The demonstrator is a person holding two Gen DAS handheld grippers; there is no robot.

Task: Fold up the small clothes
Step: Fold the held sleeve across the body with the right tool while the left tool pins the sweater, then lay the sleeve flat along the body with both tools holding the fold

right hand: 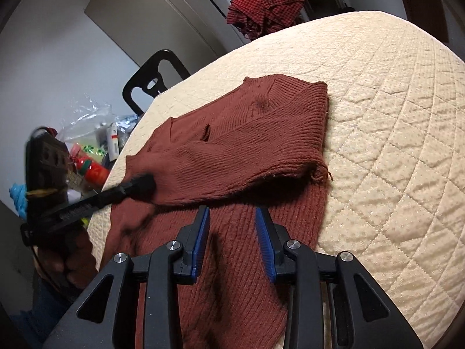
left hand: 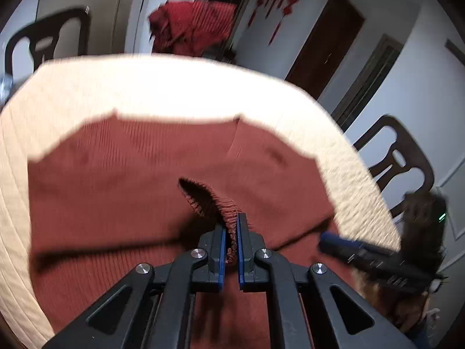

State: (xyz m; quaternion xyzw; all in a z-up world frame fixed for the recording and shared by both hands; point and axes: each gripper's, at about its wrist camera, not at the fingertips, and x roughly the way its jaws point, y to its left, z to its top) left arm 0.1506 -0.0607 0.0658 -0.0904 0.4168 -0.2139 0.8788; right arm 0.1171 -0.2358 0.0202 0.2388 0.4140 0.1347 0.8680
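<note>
Your left gripper (left hand: 231, 232) is clamped on a bunched fold of the rust-brown knit sweater (left hand: 130, 192), ribbed fabric pinched between the blue pads (left hand: 223, 247), jaws almost together. From the right wrist view the same left gripper (right hand: 142, 184) comes in from the left edge, tip buried in the sweater's near-left part, your hand (right hand: 69, 264) wrapped around its handle lower left.

Your right gripper (right hand: 232, 226) is released: jaws stand apart, blue pads (right hand: 203, 232) either side of a gap, nothing between them, just sweater lying underneath. In the left wrist view the right gripper (left hand: 375, 257) shows at the right edge, blurred, near the sweater's right side; can't tell from there if it touches the fabric.

The sweater (right hand: 238, 151) lies on the cream quilted table cover (right hand: 392, 145), towards its near-left side. One part is folded over across the body, its frayed cuff end (right hand: 319, 173) sitting at the right with a loose thread. The neckline (right hand: 279, 87) faces the far side. A small slit or hole (right hand: 205, 132) shows in the knit near the middle, plus a dark spot beside the collar.

At the far edge of the cover sits a crumpled red checked cloth (right hand: 264, 3), well apart from the sweater. A dark chair (right hand: 154, 78) stands beyond the table's left side, and a clutter of plastic bags and bottles (right hand: 93, 145) beside it. Left wrist view is motion blurred, another chair (left hand: 401, 160) at right
</note>
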